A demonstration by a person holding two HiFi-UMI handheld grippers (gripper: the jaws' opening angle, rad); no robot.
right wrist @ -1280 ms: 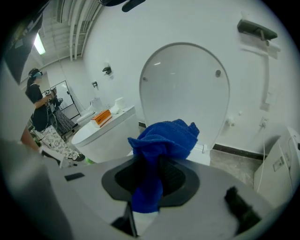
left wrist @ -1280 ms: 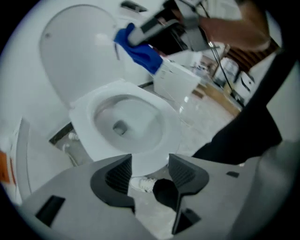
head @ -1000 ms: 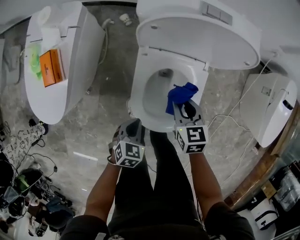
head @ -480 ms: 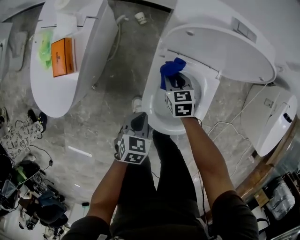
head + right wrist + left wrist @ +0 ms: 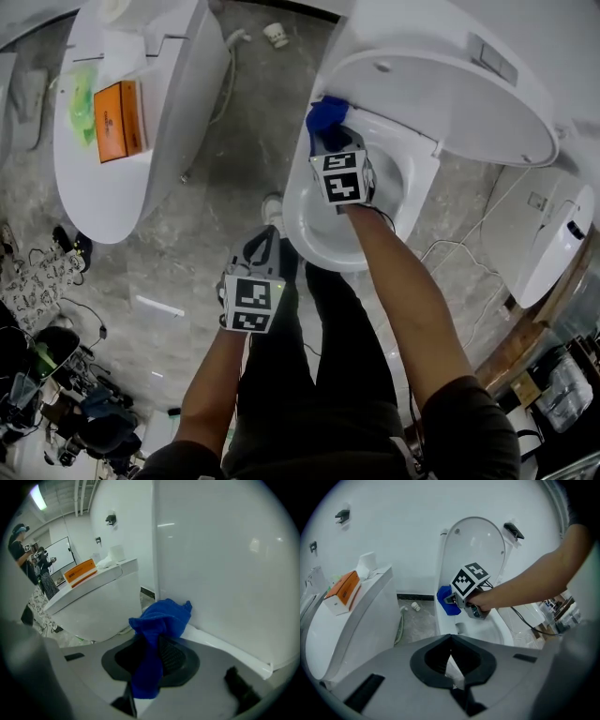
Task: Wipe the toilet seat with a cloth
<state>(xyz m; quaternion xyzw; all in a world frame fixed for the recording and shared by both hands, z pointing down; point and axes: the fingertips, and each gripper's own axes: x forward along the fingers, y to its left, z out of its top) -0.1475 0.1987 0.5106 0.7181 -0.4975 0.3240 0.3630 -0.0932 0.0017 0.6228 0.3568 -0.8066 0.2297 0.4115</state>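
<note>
The white toilet stands with its lid raised. My right gripper is shut on a blue cloth and holds it at the back left of the seat, close to the hinge. In the right gripper view the cloth bunches out past the jaws of the right gripper and touches the foot of the raised lid. My left gripper hangs shut and holds nothing in front of the bowl, above the floor. The left gripper view shows its jaws together and the cloth beyond.
A second toilet stands to the left with an orange box and a green item on its closed lid. A white unit and cables lie to the right. Tangled cables cover the floor at left. People stand far off.
My right gripper has carried the cloth from the right side of the bowl across to the back left by the hinge. The left gripper has stayed about where it was.
</note>
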